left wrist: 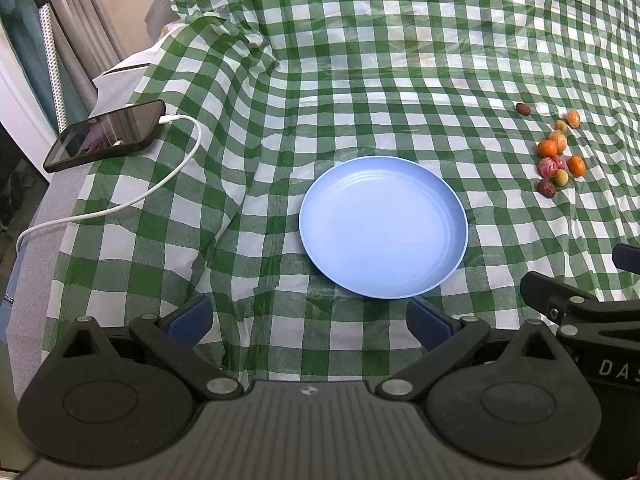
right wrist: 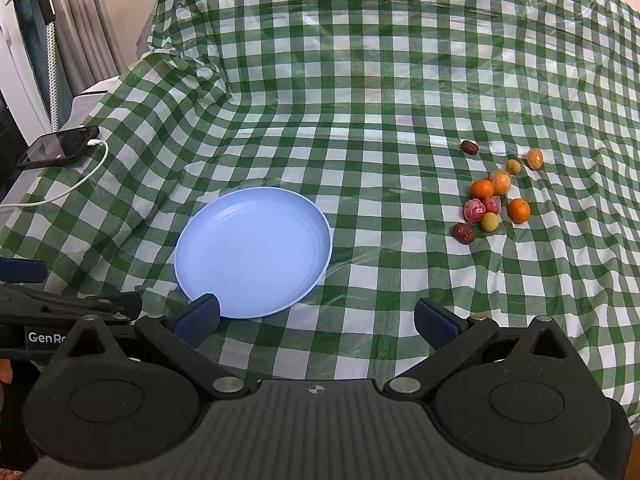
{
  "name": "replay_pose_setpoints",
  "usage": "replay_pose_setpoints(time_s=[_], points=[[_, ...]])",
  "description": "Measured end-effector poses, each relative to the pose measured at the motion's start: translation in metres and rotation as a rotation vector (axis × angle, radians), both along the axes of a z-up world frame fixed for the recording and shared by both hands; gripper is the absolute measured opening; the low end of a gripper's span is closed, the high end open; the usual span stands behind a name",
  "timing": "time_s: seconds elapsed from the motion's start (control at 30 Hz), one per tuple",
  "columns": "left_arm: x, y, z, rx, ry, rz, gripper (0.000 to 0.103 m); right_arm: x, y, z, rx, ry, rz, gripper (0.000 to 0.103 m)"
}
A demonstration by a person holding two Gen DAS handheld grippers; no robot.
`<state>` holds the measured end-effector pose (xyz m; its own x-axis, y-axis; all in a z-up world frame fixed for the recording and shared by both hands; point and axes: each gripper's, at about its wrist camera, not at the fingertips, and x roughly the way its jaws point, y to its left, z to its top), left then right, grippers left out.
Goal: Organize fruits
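An empty light-blue plate (left wrist: pixel 383 227) (right wrist: pixel 253 251) lies on the green checked cloth. To its right sits a cluster of several small fruits (left wrist: pixel 557 156) (right wrist: pixel 494 200): small oranges (right wrist: pixel 519 210), dark red dates (right wrist: pixel 463 233), pink wrapped pieces (right wrist: pixel 474 210) and yellow-green ones (right wrist: pixel 489 222). One date (right wrist: pixel 469 147) lies apart, farther back. My left gripper (left wrist: pixel 310 318) is open, low and near the plate's front edge, holding nothing. My right gripper (right wrist: pixel 317 320) is open too, just in front of the plate's right side, well short of the fruits.
A black phone (left wrist: pixel 105 135) (right wrist: pixel 59 146) with a white charging cable (left wrist: pixel 132 196) rests at the table's left edge. The cloth (left wrist: pixel 360 60) rises in wrinkled folds at the back. Curtains (left wrist: pixel 76 20) hang at the far left. Each gripper's body shows in the other's view.
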<state>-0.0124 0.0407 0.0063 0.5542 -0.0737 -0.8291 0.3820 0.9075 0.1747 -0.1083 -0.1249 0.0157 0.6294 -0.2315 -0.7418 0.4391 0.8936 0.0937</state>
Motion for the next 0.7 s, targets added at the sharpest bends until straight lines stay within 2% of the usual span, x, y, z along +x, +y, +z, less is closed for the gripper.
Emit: replay_pose_setpoints(time_s=[0.13, 0.47, 0.57, 0.7], points=[[0.001, -0.001, -0.001, 0.007, 0.006, 0.006, 0.103, 0.002, -0.002, -0.001, 0.004, 0.067, 0.007, 0.103], [0.011, -0.007, -0.009, 0.051, 0.028, 0.01, 0.103, 0.009, -0.014, -0.015, 0.03, 0.028, 0.009, 0.103], [0.014, -0.014, -0.014, 0.061, 0.031, -0.003, 0.103, 0.007, -0.031, -0.023, 0.029, 0.003, -0.05, 0.103], [0.018, -0.032, -0.017, 0.055, 0.026, -0.041, 0.103, -0.002, -0.065, -0.038, -0.059, -0.036, -0.213, 0.103]])
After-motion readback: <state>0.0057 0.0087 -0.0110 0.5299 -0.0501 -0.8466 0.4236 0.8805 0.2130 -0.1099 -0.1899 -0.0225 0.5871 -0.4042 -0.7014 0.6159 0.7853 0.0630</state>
